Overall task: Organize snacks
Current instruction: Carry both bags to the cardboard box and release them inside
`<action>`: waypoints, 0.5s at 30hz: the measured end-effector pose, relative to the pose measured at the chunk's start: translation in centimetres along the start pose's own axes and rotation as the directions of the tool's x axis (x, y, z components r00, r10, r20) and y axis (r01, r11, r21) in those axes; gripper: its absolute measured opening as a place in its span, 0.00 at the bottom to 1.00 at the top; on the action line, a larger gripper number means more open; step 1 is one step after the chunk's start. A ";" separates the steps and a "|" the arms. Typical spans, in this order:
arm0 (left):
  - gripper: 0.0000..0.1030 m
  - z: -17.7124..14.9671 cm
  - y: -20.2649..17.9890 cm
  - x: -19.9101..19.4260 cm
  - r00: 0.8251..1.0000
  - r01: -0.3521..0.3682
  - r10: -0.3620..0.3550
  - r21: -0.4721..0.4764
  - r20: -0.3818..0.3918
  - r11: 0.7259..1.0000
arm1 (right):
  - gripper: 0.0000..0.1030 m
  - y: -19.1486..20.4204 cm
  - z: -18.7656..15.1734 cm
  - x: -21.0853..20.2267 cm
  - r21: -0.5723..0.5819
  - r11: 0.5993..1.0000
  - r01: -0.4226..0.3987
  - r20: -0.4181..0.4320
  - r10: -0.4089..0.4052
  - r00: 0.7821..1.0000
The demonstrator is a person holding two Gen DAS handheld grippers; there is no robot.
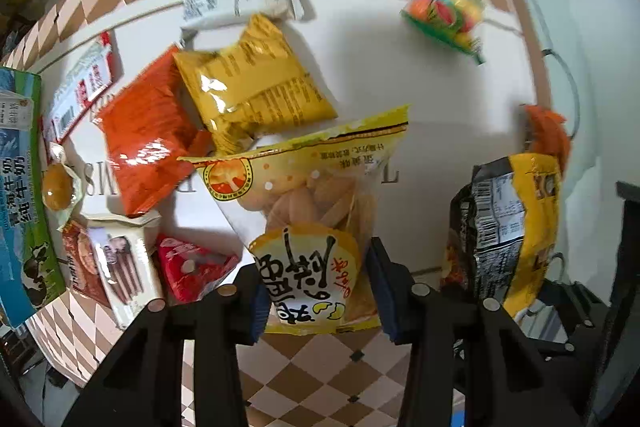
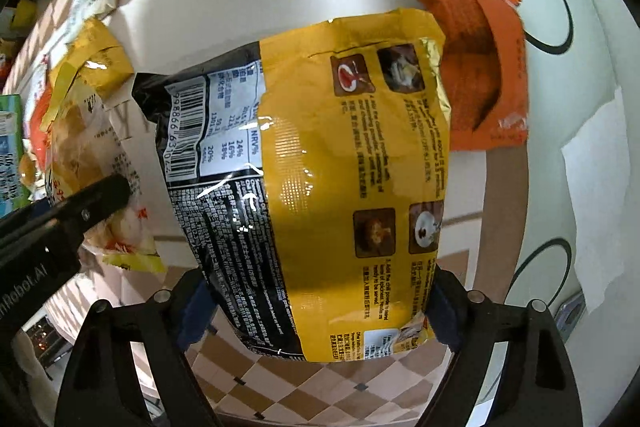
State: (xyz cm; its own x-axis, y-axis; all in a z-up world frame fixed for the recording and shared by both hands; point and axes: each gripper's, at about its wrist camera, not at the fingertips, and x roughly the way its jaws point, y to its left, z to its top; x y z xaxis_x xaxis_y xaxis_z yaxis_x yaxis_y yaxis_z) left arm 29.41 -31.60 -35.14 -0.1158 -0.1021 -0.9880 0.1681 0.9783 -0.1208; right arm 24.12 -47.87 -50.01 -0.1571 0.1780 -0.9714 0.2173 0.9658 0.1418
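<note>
Left wrist view: our left gripper (image 1: pixel 316 291) clamps the egg-snack bag (image 1: pixel 308 211), the right gripper (image 2: pixel 316 311) the noodle packet (image 2: pixel 320 187), both beside the orange pouch (image 1: pixel 148 135); we should lower gently

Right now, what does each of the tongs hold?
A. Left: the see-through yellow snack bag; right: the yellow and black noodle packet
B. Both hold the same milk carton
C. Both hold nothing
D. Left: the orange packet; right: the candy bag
A: the left tongs are shut on the see-through yellow snack bag, and the right tongs on the yellow and black noodle packet.
</note>
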 end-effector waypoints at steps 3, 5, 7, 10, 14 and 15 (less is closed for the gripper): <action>0.39 -1.0 1.0 -2.8 0.998 0.025 -0.026 0.019 0.050 1.000 | 0.86 0.1 0.0 -1.1 0.004 1.000 -0.024 0.023 0.024 0.999; 0.38 -1.5 1.8 -4.7 0.996 0.050 -0.052 0.024 0.076 0.998 | 0.86 0.4 -0.4 -1.8 -0.005 0.999 -0.034 0.043 0.034 0.998; 0.38 -2.2 3.2 -7.2 0.991 0.085 -0.088 0.031 0.104 0.996 | 0.86 0.9 -0.9 -2.8 -0.017 0.999 -0.041 0.063 0.042 0.997; 0.38 -3.2 7.2 -10.6 0.980 0.112 -0.117 0.040 0.162 0.993 | 0.86 2.2 -1.4 -4.4 -0.034 0.997 -0.063 0.097 0.066 0.993; 0.38 -3.6 13.1 -15.2 0.964 0.142 -0.146 0.034 0.223 0.989 | 0.86 5.7 -2.0 -6.7 -0.072 0.993 -0.096 0.150 0.106 0.983; 0.38 -3.5 14.1 -15.6 0.962 0.143 -0.146 0.032 0.232 0.989 | 0.86 7.0 -2.1 -7.2 -0.080 0.991 -0.108 0.160 0.119 0.980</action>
State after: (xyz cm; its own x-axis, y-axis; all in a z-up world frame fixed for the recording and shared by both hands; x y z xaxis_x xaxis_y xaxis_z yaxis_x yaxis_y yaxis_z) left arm 30.20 -15.58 -21.07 0.0916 -0.2829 -0.9548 0.1808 0.9476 -0.2634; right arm 24.70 -42.03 -41.61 0.0258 0.2596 -0.9654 0.1552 0.9529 0.2604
